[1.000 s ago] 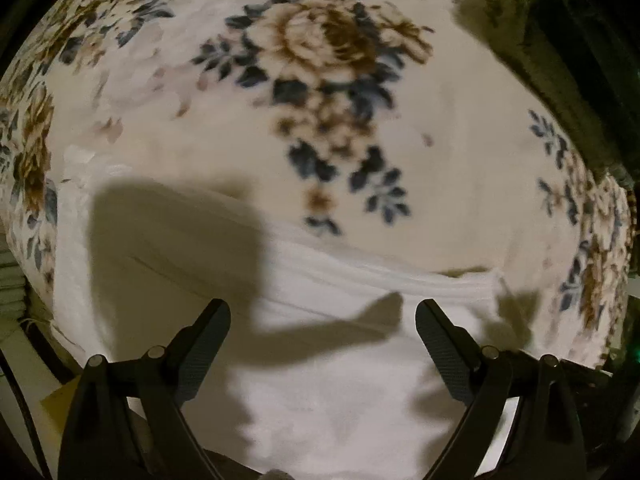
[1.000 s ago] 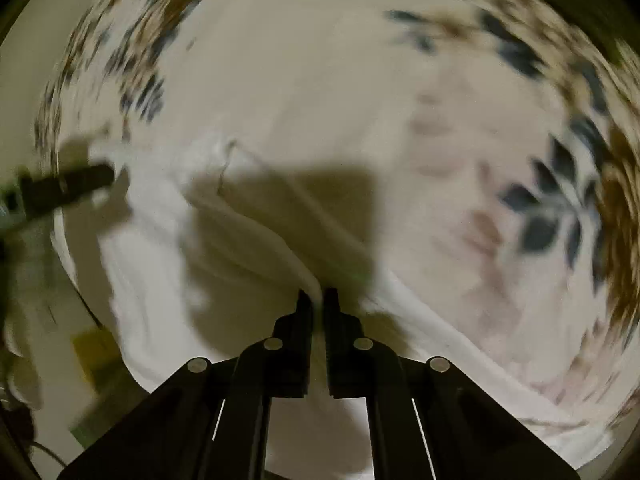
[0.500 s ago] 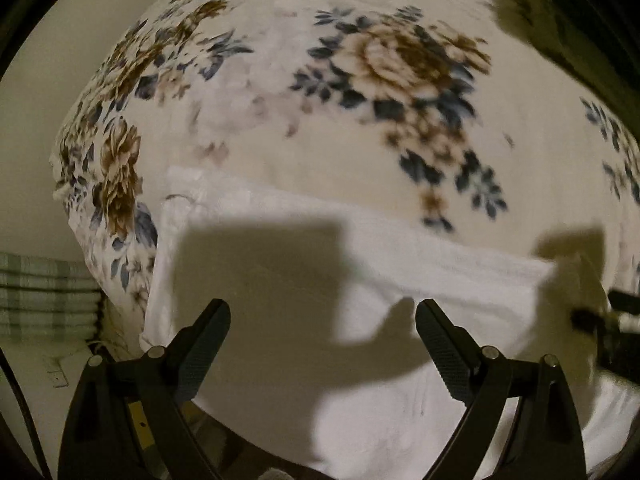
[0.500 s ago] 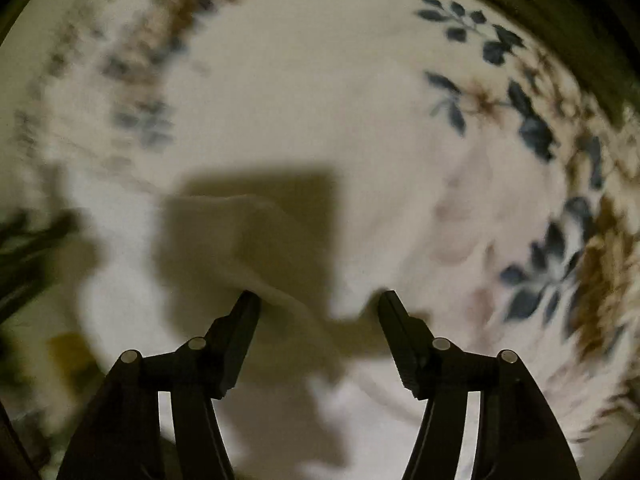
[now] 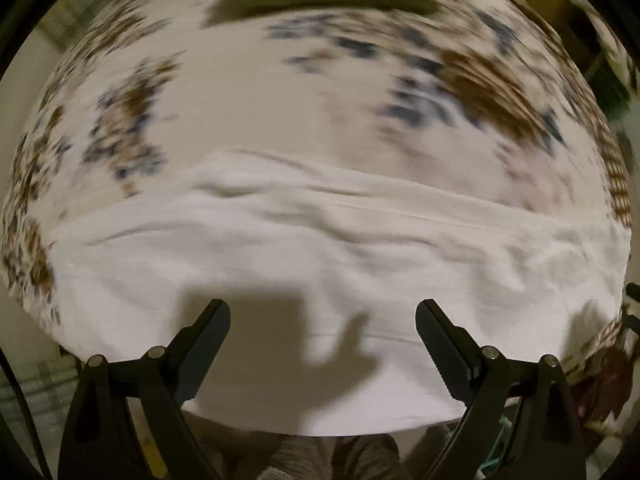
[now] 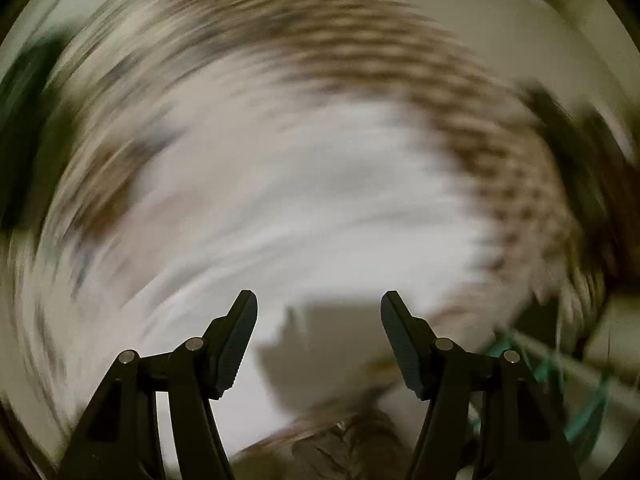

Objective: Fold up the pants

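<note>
The left gripper (image 5: 323, 318) hangs with jaws wide apart and empty above the near edge of the white pants (image 5: 320, 264), which lie in a long band across a floral blanket (image 5: 248, 112). The right gripper (image 6: 319, 310) also has its jaws apart; beyond it the view is blurred.

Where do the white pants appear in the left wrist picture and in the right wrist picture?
Left wrist: the white pants lie as a wide band across the lower half, ahead of the open left claw.
Right wrist: heavily blurred, a white patch in the centre, above the open right claw.
Shared landmark: the floral blanket around the pants.
</note>
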Demonstrator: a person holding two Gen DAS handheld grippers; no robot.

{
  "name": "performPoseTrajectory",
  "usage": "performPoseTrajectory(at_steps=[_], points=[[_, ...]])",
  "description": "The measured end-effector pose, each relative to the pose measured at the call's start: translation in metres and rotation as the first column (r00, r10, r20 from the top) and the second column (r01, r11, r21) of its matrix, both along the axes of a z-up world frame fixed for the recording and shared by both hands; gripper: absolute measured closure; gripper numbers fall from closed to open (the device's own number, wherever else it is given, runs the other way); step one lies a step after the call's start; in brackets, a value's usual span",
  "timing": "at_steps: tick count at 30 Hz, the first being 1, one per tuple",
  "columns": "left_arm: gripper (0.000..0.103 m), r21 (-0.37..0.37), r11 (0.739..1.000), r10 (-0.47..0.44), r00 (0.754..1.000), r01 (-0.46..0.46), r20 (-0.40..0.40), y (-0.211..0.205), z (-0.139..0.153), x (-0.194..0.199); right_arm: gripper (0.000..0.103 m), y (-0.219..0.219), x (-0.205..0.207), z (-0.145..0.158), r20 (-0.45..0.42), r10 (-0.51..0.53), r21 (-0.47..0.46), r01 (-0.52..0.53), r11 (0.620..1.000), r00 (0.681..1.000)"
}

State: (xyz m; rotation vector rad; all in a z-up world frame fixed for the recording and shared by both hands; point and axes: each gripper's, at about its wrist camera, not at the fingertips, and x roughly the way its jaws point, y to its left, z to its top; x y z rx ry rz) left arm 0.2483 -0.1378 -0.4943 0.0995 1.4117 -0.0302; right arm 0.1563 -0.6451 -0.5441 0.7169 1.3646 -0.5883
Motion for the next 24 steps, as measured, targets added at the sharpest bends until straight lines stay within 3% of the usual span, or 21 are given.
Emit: performPoseTrajectory(at_steps=[3,5,6,7,8,12,13,15,17,19,20,21,23,24], points=[[0.008,0.002,0.999,-0.051,0.999,0.051,0.018,-0.051,-0.003,0.001,0.036,-0.076,-0.029,-0.022,0.03,-0.109,0.046,0.108,0.993,0.994],[0.008,-0.002,0.997,-0.077,0.997,0.077,0.019,-0.08,-0.007,0.004,0.036,-0.1,-0.028,-0.034,0.042,-0.075,0.064,0.072,0.995,0.996],[0.008,-0.001,0.996,-0.087,0.996,0.087,0.019,-0.091,-0.006,0.005,0.043,-0.092,-0.023,-0.043,0.055,-0.054,0.07,0.05,0.996,0.997],[0.008,0.003,0.995,-0.096,0.995,0.096,0.021,-0.1,-0.005,0.006,0.057,-0.092,-0.02,-0.049,0.056,-0.018,0.067,0.014,0.998,0.998],[0.008,0.009,0.994,-0.106,0.994,0.106,0.026,-0.107,-0.005,0.006,0.097,-0.09,-0.019,-0.054,0.031,0.008,0.05,-0.01,0.999,1.0],[0.008,0.039,0.988,-0.153,0.988,0.152,0.036,-0.127,-0.003,0.005,0.098,-0.086,-0.027,-0.047,0.098,0.026,-0.002,-0.026,1.0,0.995],[0.008,0.049,0.986,-0.163,0.986,0.161,0.036,-0.13,-0.004,0.004,0.1,-0.065,-0.026,-0.05,0.115,0.01,-0.003,-0.009,1.0,0.993],[0.008,0.063,0.984,-0.171,0.985,0.169,0.023,-0.133,-0.007,0.003,0.103,-0.086,-0.039,-0.032,0.132,-0.046,-0.021,0.05,0.999,0.99],[0.008,0.063,0.984,-0.17,0.985,0.169,0.006,-0.135,-0.011,0.001,0.102,-0.114,-0.048,-0.033,0.125,-0.068,0.044,0.063,0.997,0.99],[0.008,0.07,0.983,-0.171,0.985,0.171,-0.005,-0.137,-0.014,-0.002,0.101,-0.112,-0.053,-0.037,0.157,-0.079,0.163,0.053,0.985,0.984],[0.008,0.07,0.983,-0.171,0.985,0.172,-0.011,-0.138,-0.016,-0.003,0.097,-0.113,-0.051,-0.04,0.173,-0.073,0.227,0.032,0.973,0.982],[0.008,0.069,0.983,-0.17,0.985,0.171,-0.019,-0.14,-0.018,-0.004,0.086,-0.099,-0.049,-0.05,0.179,-0.064,0.25,0.018,0.968,0.982],[0.008,0.068,0.983,-0.169,0.985,0.17,-0.031,-0.143,-0.021,-0.006,0.064,-0.098,-0.044,-0.055,0.155,-0.032,0.234,-0.005,0.972,0.987],[0.008,0.069,0.983,-0.171,0.985,0.173,-0.035,-0.144,-0.023,-0.007,0.062,-0.095,-0.04,-0.061,0.145,-0.019,0.219,-0.013,0.976,0.989]])
